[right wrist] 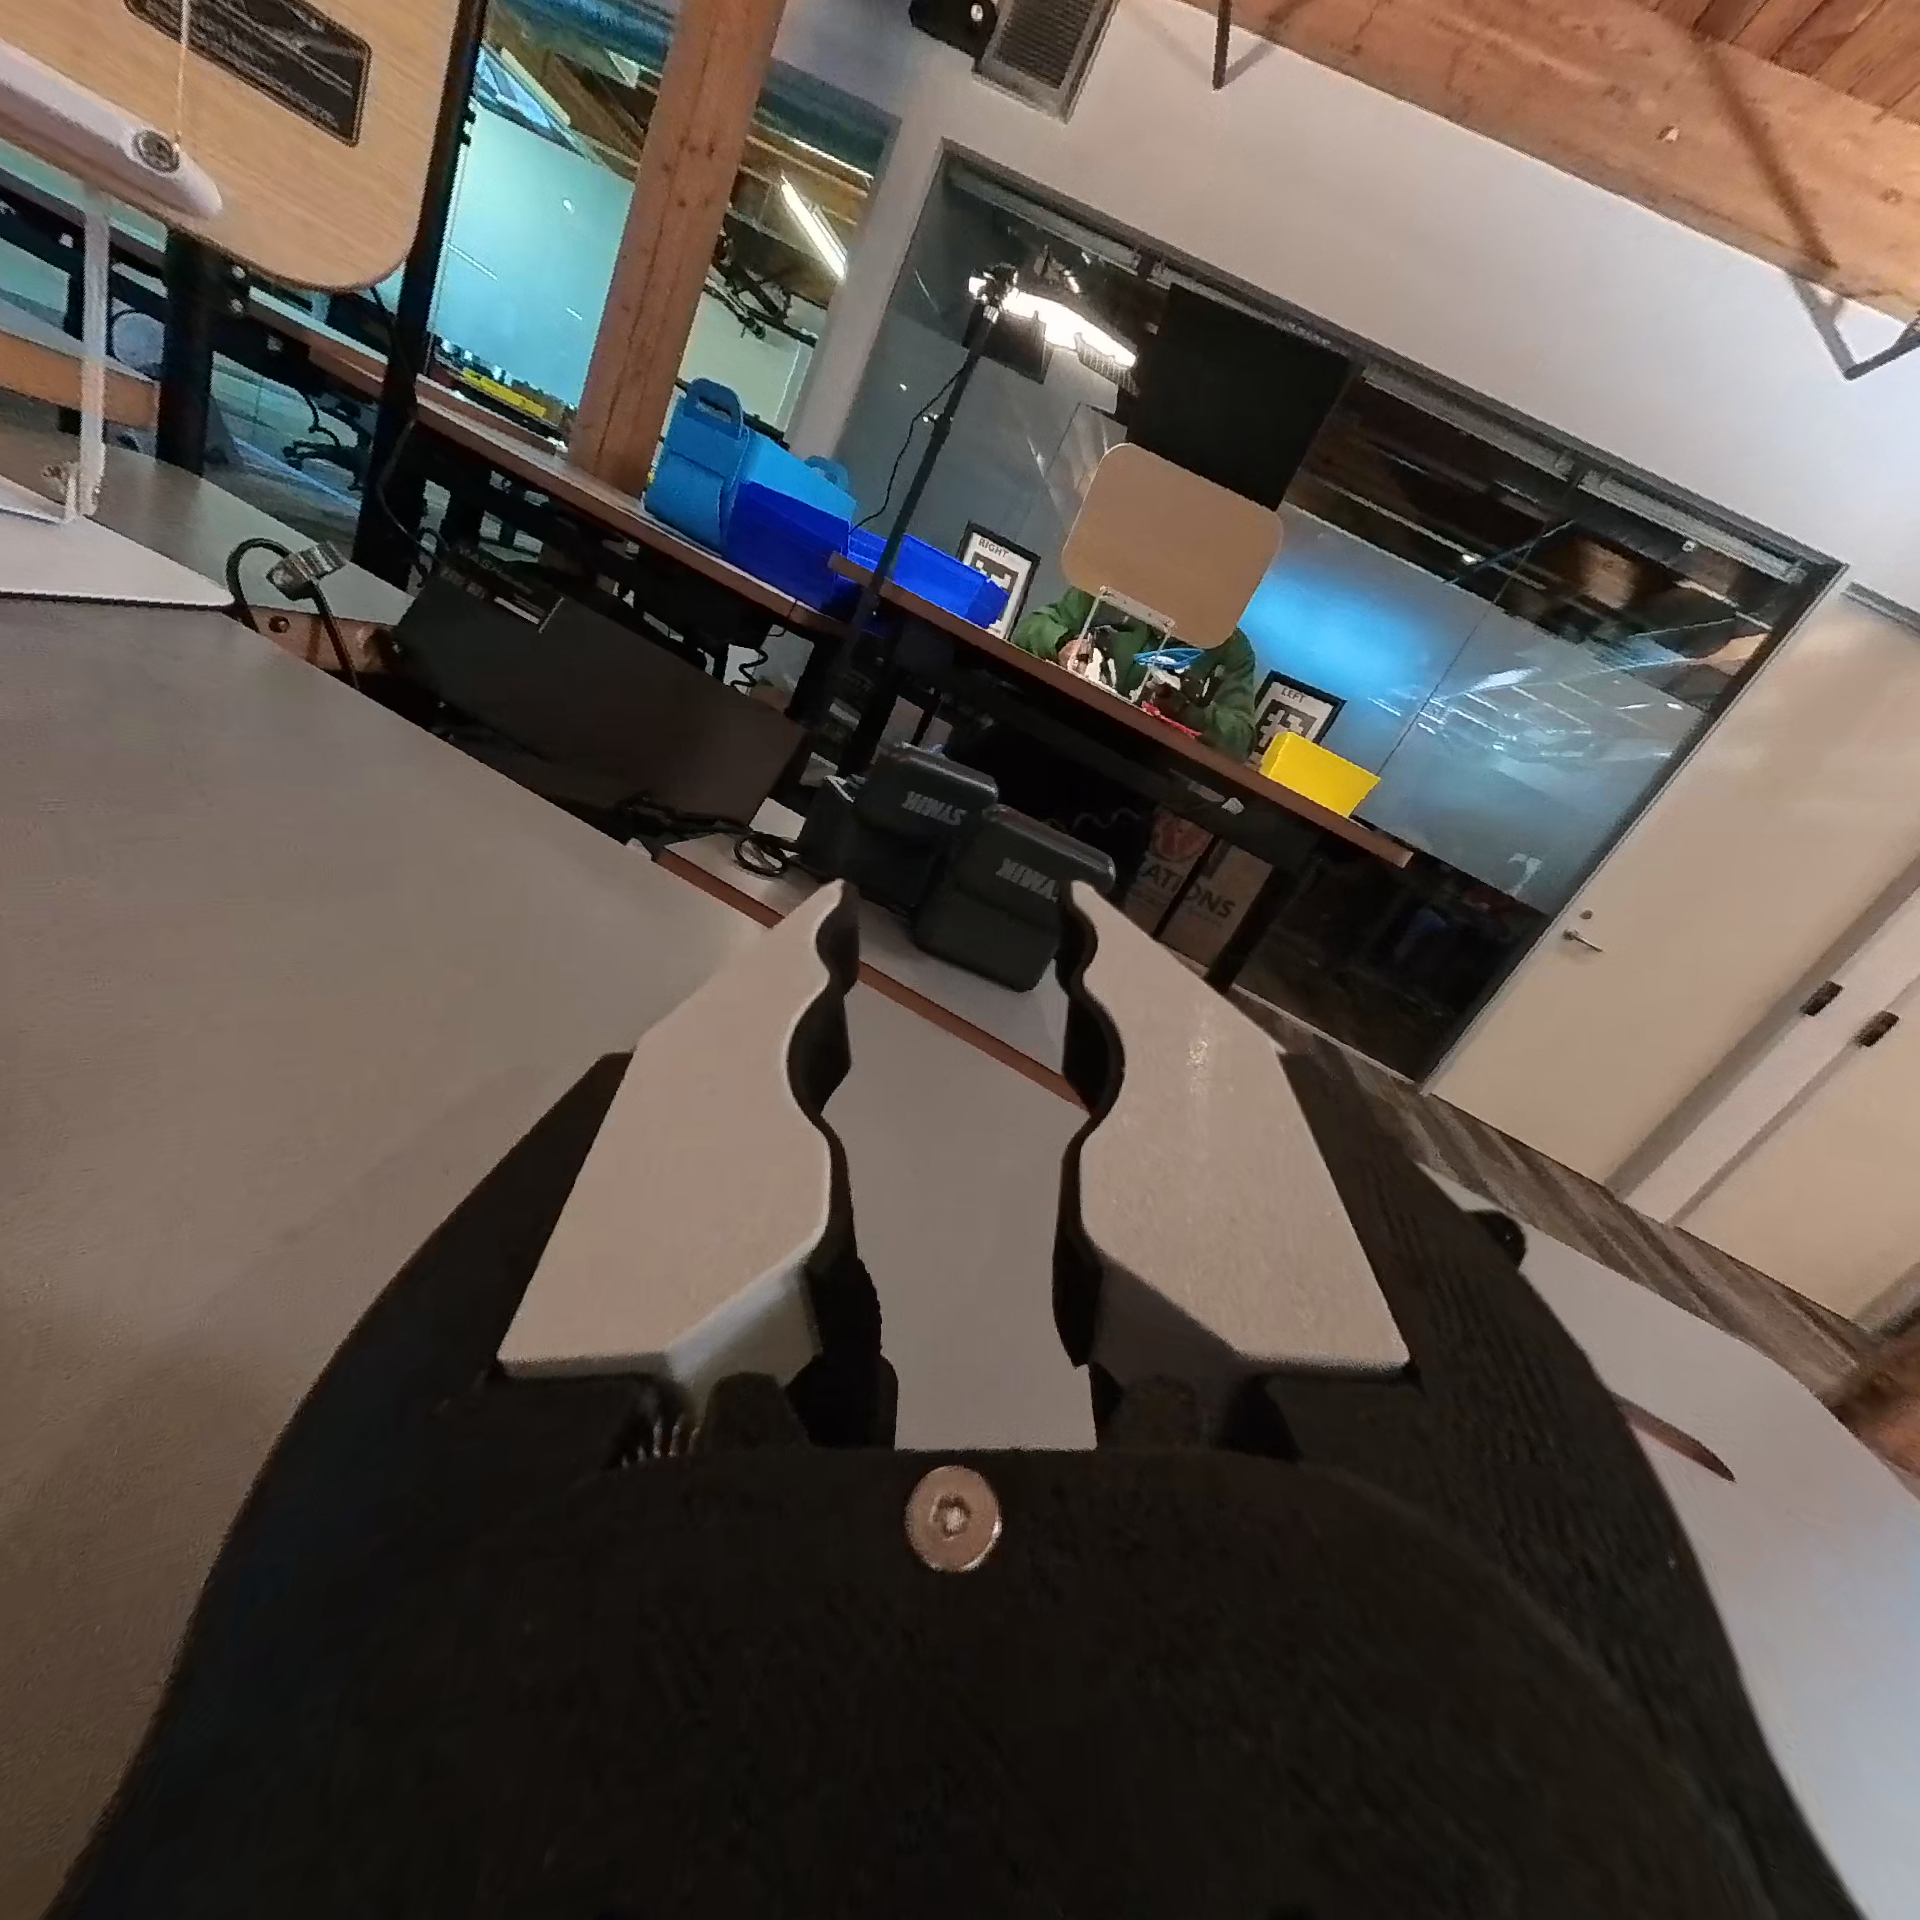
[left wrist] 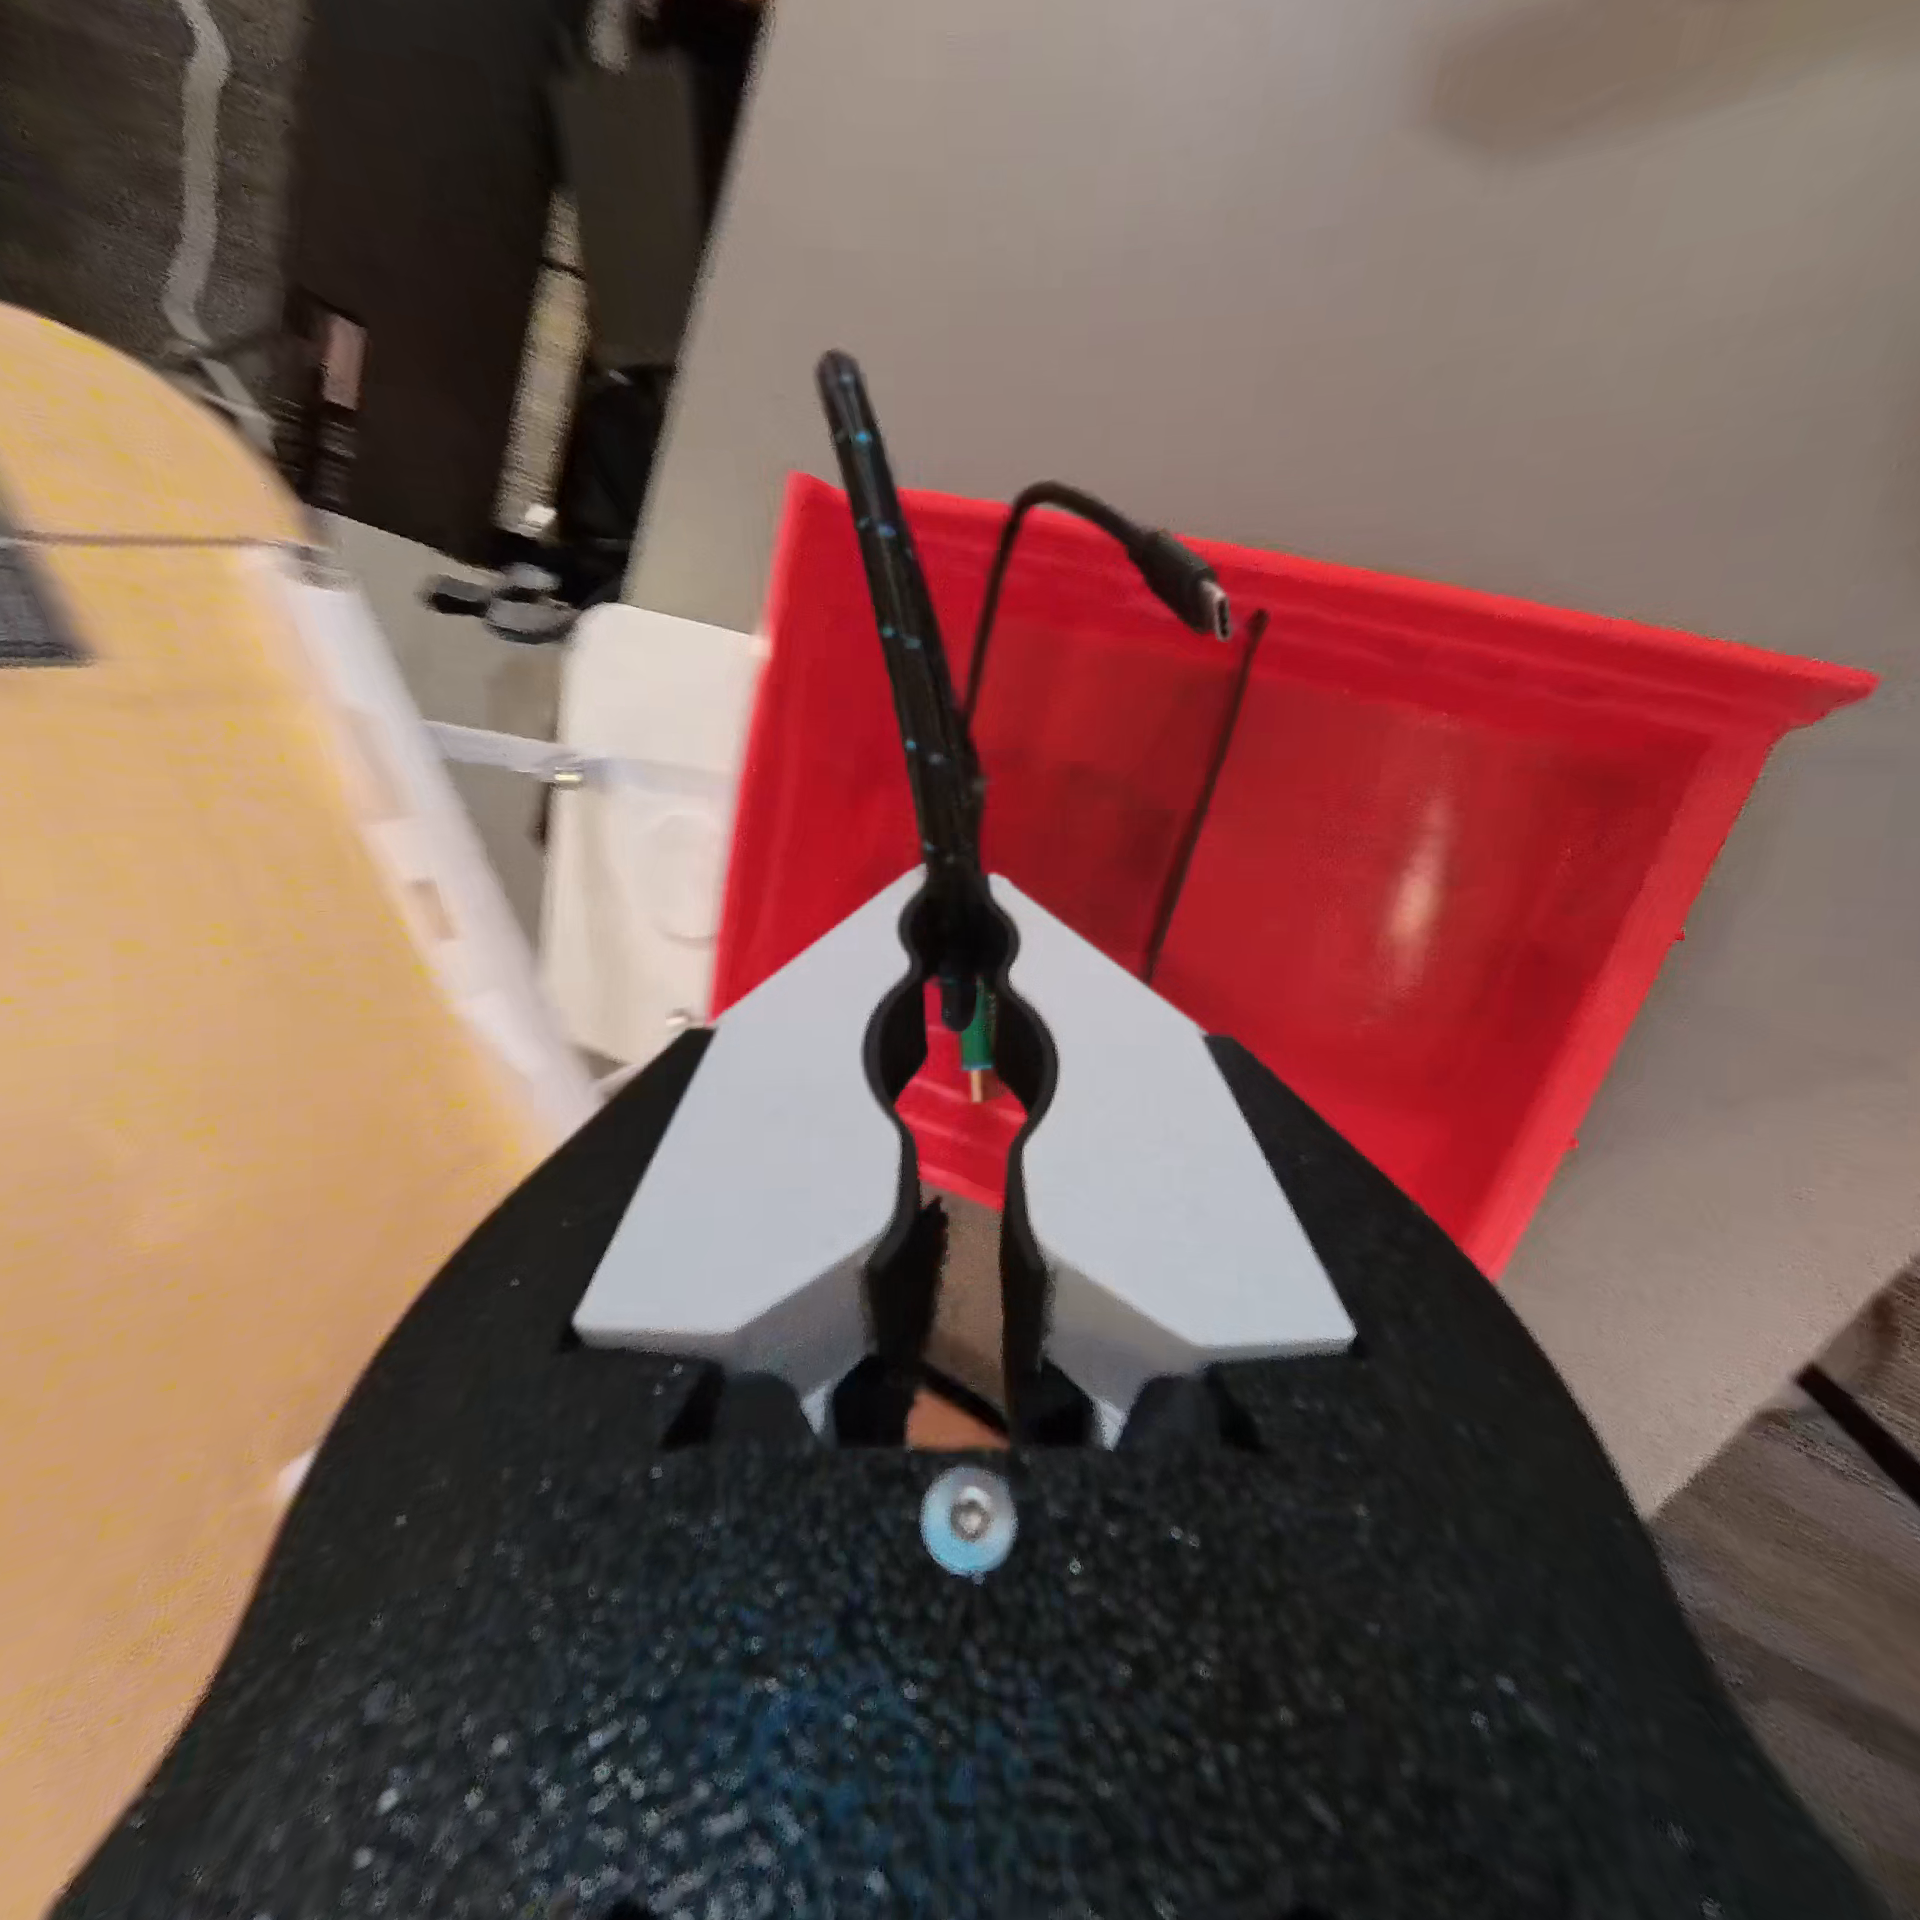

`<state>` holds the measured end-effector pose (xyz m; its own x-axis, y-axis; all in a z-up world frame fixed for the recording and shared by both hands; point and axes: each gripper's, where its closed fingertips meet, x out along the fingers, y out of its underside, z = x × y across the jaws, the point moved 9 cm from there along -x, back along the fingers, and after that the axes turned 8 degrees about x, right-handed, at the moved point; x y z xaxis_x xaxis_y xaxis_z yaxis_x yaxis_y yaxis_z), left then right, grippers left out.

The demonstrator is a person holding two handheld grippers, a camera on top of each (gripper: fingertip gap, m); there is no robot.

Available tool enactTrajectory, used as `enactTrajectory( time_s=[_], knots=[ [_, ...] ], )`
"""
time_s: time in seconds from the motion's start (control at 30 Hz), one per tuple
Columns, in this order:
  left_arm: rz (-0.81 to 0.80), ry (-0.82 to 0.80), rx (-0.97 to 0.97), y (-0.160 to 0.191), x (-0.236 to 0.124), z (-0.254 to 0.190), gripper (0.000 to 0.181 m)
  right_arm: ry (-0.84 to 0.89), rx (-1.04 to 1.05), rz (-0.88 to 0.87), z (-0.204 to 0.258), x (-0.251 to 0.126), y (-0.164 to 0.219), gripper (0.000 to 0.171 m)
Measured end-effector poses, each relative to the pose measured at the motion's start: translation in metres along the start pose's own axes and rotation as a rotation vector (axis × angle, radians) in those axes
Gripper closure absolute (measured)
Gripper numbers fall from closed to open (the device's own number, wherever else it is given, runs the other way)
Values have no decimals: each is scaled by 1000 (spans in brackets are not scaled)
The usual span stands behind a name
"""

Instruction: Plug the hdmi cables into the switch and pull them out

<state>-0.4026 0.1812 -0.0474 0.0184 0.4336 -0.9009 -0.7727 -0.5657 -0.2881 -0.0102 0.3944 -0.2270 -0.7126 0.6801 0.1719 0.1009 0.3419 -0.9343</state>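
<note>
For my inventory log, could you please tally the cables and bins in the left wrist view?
Braided black cable: 1
Thin black cable with plug: 1
Thin black strand: 1
Red bin: 1
Total: 4

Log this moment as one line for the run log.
left tongs: shut on braided cable | red bin: behind | right tongs: open, empty | switch: unseen
</note>
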Motion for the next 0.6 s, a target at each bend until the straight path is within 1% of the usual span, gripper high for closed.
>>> enactTrajectory(
  time_s=[0.03, 0.1, 0.17, 0.27, 0.33, 0.43, 0.47, 0.53, 0.6],
  knots=[
    [7, -57, 15, -6, -16, 4, 178, 1, 8, -2, -1, -1, 0, 135],
    [28, -160, 52, -22, -49, 10, 179, 12, 19, -2, -2, -1, 0, 136],
    [26, -258, 87, -46, -83, 14, 179, 24, 22, -1, -3, -1, 0, 136],
    [-27, -364, 141, -93, -130, 11, 179, 39, 24, -2, -5, -2, 0, 137],
    [-74, -392, 181, -126, -146, 5, 179, 61, 24, -9, -8, -3, -1, 138],
    [-67, -474, 250, -168, -143, -9, 179, 137, -34, -7, -22, -8, 0, 139],
    [-109, -492, 275, -181, -136, -19, 179, 175, -65, 9, -28, -10, 2, 139],
    [-190, -539, 291, -205, -114, -42, 179, 229, -88, 39, -40, -18, 5, 140],
    [-227, -583, 303, -224, -81, -63, 179, 256, -85, 38, -50, -27, 6, 140]
  ],
)
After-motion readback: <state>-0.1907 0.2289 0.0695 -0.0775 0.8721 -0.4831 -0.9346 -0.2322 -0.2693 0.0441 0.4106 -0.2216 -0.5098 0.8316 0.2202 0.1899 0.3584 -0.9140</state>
